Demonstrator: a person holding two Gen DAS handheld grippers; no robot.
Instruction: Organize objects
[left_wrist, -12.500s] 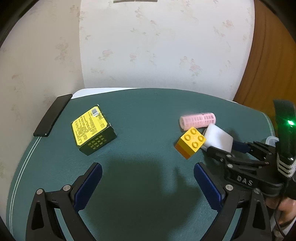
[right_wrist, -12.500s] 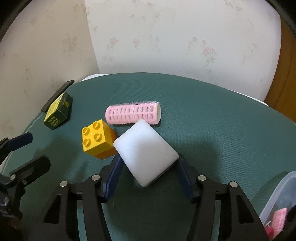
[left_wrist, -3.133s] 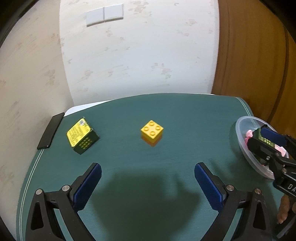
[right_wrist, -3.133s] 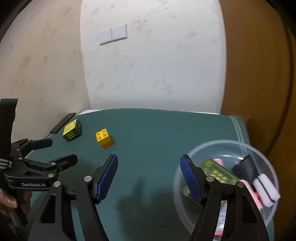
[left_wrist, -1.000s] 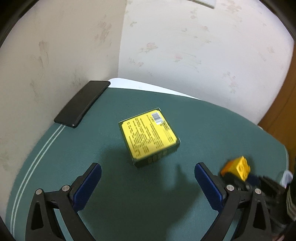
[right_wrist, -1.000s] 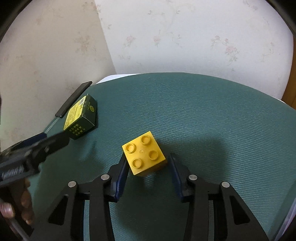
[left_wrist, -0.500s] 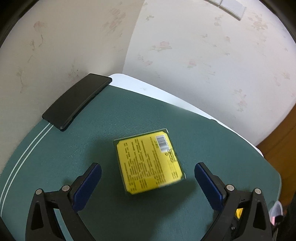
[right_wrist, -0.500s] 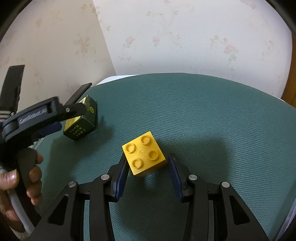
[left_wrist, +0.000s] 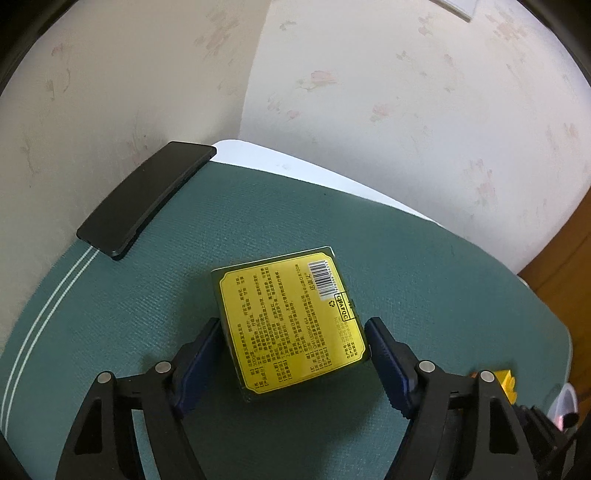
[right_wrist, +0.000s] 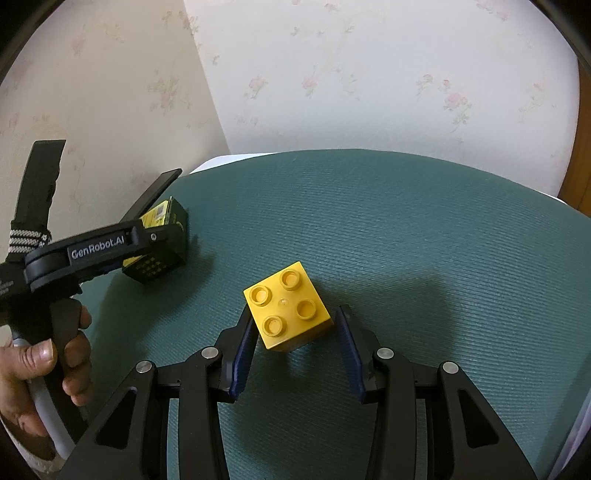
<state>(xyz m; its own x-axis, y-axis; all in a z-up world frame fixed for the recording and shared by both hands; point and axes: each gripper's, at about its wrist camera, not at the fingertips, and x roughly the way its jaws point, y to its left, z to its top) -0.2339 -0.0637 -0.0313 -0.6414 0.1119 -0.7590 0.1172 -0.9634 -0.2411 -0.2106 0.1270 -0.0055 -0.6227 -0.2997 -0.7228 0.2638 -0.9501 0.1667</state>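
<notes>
Jaws closing around yellow-labelled box (left_wrist: 291, 325)

yellow box (right_wrist: 157, 236): in the right wrist view, we see only its upper corner and lower face; the left gripper (right_wrist: 147, 240) covers the middle.
yellow brick (left_wrist: 506, 382): in the left wrist view, we glimpse only a corner behind the gripper's frame.
box print: too small for us to read.
person's hand (right_wrist: 44, 373): cut off by the picture's edge.

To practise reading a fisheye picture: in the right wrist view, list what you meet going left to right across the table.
Hand on the left gripper → yellow-labelled dark green box → yellow building brick between the right gripper's jaws.
</notes>
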